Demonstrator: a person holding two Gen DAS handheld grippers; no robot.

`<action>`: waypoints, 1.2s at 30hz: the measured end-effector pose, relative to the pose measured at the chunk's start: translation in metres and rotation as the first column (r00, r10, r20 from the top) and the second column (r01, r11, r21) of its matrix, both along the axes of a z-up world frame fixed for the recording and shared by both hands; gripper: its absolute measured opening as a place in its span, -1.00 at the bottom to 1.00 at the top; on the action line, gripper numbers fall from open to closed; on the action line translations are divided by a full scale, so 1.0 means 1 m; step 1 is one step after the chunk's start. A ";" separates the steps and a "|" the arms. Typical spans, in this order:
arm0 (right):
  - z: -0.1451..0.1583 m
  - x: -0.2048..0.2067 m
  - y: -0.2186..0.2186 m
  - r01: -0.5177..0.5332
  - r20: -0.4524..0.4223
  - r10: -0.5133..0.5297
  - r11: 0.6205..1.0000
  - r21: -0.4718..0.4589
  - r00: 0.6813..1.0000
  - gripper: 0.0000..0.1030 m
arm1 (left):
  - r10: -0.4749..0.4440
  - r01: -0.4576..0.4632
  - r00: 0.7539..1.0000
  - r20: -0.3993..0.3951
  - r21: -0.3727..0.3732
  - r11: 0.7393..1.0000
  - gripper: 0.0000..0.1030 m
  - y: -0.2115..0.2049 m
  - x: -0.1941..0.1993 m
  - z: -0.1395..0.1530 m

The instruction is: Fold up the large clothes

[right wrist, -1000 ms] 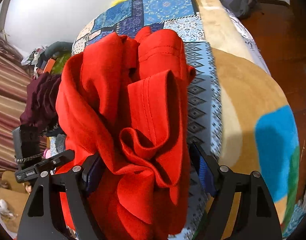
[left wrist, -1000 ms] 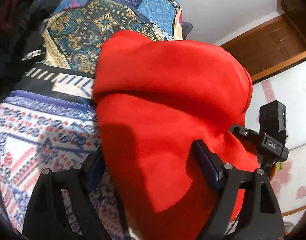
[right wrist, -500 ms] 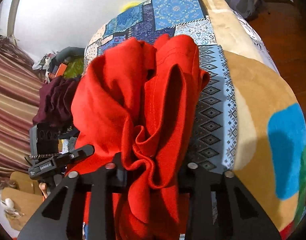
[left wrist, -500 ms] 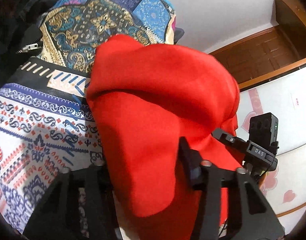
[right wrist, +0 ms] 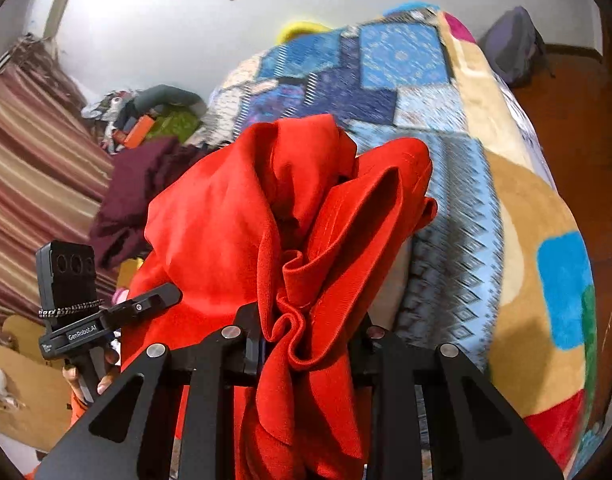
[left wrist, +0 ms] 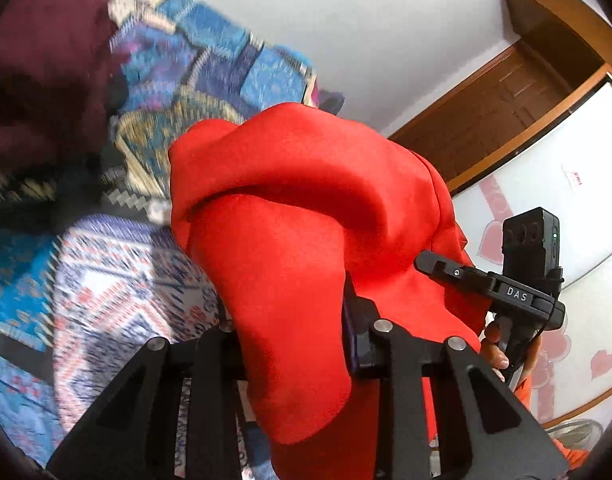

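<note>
- 2 grippers: left gripper [left wrist: 294,336] and right gripper [right wrist: 306,340] have just been closing, each now clamped on bunched red garment [left wrist: 306,208].
- Garment is held above patterned blanket [right wrist: 446,128].

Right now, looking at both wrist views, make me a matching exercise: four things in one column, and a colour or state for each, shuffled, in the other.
Things:
1. left claw
2. bedspread
3. heap of clothes
4. floor

Colour or state:
A. dark maroon
B. reddish-brown wood
C. shut on the red garment
D. blue patchwork pattern

Pairs: 1-C, 2-D, 3-A, 4-B
</note>
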State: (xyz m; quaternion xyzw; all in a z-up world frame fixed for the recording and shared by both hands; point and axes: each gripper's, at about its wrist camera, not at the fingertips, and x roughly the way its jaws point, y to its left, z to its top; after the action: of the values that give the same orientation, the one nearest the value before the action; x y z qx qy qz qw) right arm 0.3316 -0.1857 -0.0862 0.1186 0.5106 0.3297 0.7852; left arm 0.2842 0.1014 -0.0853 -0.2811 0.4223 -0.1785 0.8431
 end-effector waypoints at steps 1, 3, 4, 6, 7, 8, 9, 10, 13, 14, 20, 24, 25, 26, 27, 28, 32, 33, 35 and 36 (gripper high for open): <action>0.007 -0.002 0.004 -0.005 0.016 0.005 1.000 0.004 1.000 -0.57 | 0.006 -0.007 1.000 0.020 0.008 1.000 -0.44 0.004 -0.005 0.008; 0.025 -0.003 0.019 -0.019 0.050 0.019 1.000 0.016 0.999 -0.57 | 0.024 -0.027 0.997 0.078 0.033 0.999 -0.44 0.016 -0.015 0.032; 0.034 -0.004 0.026 -0.027 0.068 0.025 0.999 0.023 0.997 -0.57 | 0.032 -0.037 0.994 0.101 0.042 0.998 -0.44 0.021 -0.015 0.041; 0.049 -0.005 0.040 -0.044 0.104 0.040 0.999 0.031 0.994 -0.57 | 0.051 -0.059 0.988 0.146 0.052 0.997 -0.44 0.037 -0.024 0.061; 0.061 -0.006 0.053 -0.055 0.131 0.050 0.998 0.037 0.990 -0.57 | 0.063 -0.073 0.984 0.168 0.055 0.996 -0.44 0.046 -0.027 0.072; 0.069 -0.006 0.062 -0.066 0.150 0.059 0.997 0.041 0.987 -0.57 | 0.072 -0.084 0.980 0.186 0.057 0.995 -0.44 0.055 -0.031 0.081; 0.078 -0.005 0.073 -0.076 0.171 0.067 0.996 0.047 0.983 -0.57 | 0.083 -0.098 0.975 0.206 0.061 0.993 -0.44 0.065 -0.034 0.091; 0.084 -0.005 0.081 -0.083 0.185 0.073 0.995 0.050 0.980 -0.57 | 0.095 -0.113 0.970 0.224 0.068 0.991 -0.44 0.076 -0.034 0.101; 0.107 -0.001 0.115 -0.112 0.239 0.095 0.992 0.058 0.966 -0.57 | 0.126 -0.157 0.954 0.272 0.098 0.983 -0.44 0.106 -0.036 0.128; 0.114 0.001 0.131 -0.123 0.257 0.103 0.990 0.063 0.961 -0.57 | 0.137 -0.175 0.948 0.287 0.110 0.978 -0.44 0.117 -0.036 0.137; 0.130 0.018 0.208 -0.181 0.306 0.147 0.979 0.089 0.941 -0.57 | 0.195 -0.271 0.920 0.340 0.192 0.943 -0.44 0.183 -0.017 0.161; 0.123 0.038 0.260 -0.223 0.306 0.184 0.970 0.097 0.934 -0.57 | 0.247 -0.335 0.906 0.343 0.228 0.914 -0.44 0.228 -0.004 0.157; 0.121 0.040 0.269 -0.232 0.301 0.193 0.968 0.100 0.934 -0.57 | 0.261 -0.347 0.905 0.335 0.228 0.910 -0.44 0.238 0.001 0.153; 0.116 0.045 0.281 -0.240 0.294 0.201 0.965 0.104 0.935 -0.57 | 0.275 -0.356 0.905 0.323 0.226 0.907 -0.44 0.249 0.005 0.148; 0.108 0.053 0.297 -0.249 0.282 0.211 0.963 0.107 0.936 -0.57 | 0.292 -0.367 0.906 0.305 0.225 0.903 -0.44 0.264 0.013 0.140; 0.101 0.056 0.308 -0.255 0.275 0.218 0.961 0.105 0.936 -0.57 | 0.302 -0.373 0.908 0.292 0.229 0.899 -0.44 0.273 0.015 0.137; 0.066 0.073 0.345 -0.274 0.224 0.250 0.958 0.087 0.942 -0.57 | 0.338 -0.386 0.918 0.209 0.263 0.884 -0.42 0.305 0.040 0.101; 0.052 0.080 0.356 -0.277 0.201 0.257 0.958 0.078 0.945 -0.57 | 0.353 -0.389 0.920 0.172 0.268 0.881 -0.41 0.315 0.049 0.087; 0.032 0.087 0.370 -0.273 0.177 0.261 0.961 0.047 0.949 -0.57 | 0.369 -0.391 0.920 0.131 0.272 0.879 -0.37 0.328 0.058 0.069; 0.024 0.091 0.376 -0.273 0.169 0.264 0.962 0.027 0.950 -0.56 | 0.381 -0.398 0.918 0.113 0.277 0.875 -0.33 0.334 0.063 0.059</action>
State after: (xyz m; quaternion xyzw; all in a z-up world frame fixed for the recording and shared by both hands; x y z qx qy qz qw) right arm 0.4229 0.1901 -0.0626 0.0403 0.4475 0.4547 0.7690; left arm 0.3470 0.4349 -0.0263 -0.2268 0.3557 0.0520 0.9052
